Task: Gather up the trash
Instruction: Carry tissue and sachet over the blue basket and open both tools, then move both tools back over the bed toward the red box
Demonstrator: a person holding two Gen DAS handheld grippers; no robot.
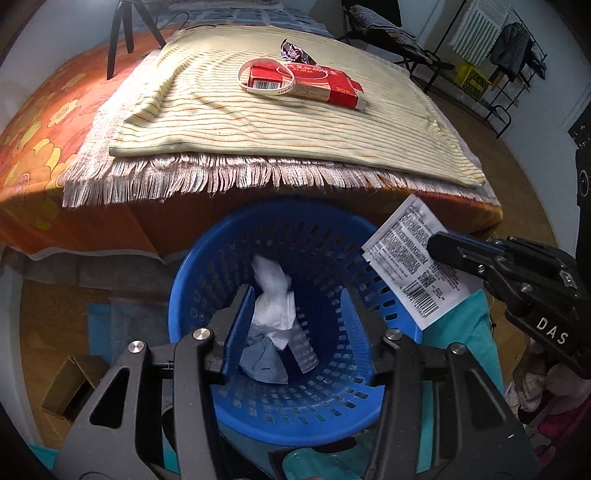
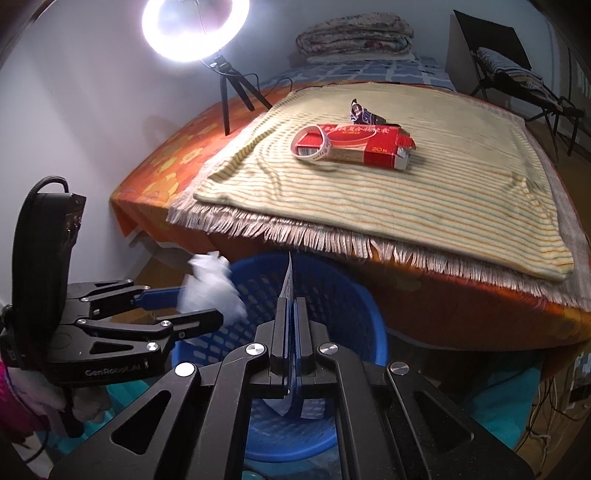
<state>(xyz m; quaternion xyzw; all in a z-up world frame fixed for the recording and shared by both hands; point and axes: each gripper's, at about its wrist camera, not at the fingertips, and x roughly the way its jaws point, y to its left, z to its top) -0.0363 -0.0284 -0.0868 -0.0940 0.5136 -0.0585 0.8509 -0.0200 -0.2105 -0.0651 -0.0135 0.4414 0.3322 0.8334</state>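
Observation:
A blue perforated basket (image 1: 332, 391) (image 2: 343, 295) stands on the floor under the table edge. My left gripper (image 1: 297, 325) (image 2: 199, 306) is open over it. A crumpled white tissue (image 1: 275, 295) (image 2: 212, 288) is between its fingers, blurred, over the basket. My right gripper (image 2: 291, 310) (image 1: 443, 247) is shut on a flat white sachet (image 1: 410, 258) (image 2: 289, 280) with a barcode, held above the basket's right rim. A red box (image 1: 314, 83) (image 2: 358, 146), a white tape ring (image 1: 266, 75) (image 2: 312, 146) and a dark wrapper (image 1: 295, 51) (image 2: 364, 112) lie on the striped cloth.
The striped cloth (image 1: 258, 125) covers a fringed mat on an orange flowered tablecloth (image 1: 33, 147). A ring light on a tripod (image 2: 195, 29) stands at the table's back left. Blue and white scraps lie in the basket. A cardboard box (image 1: 70, 384) sits on the floor left.

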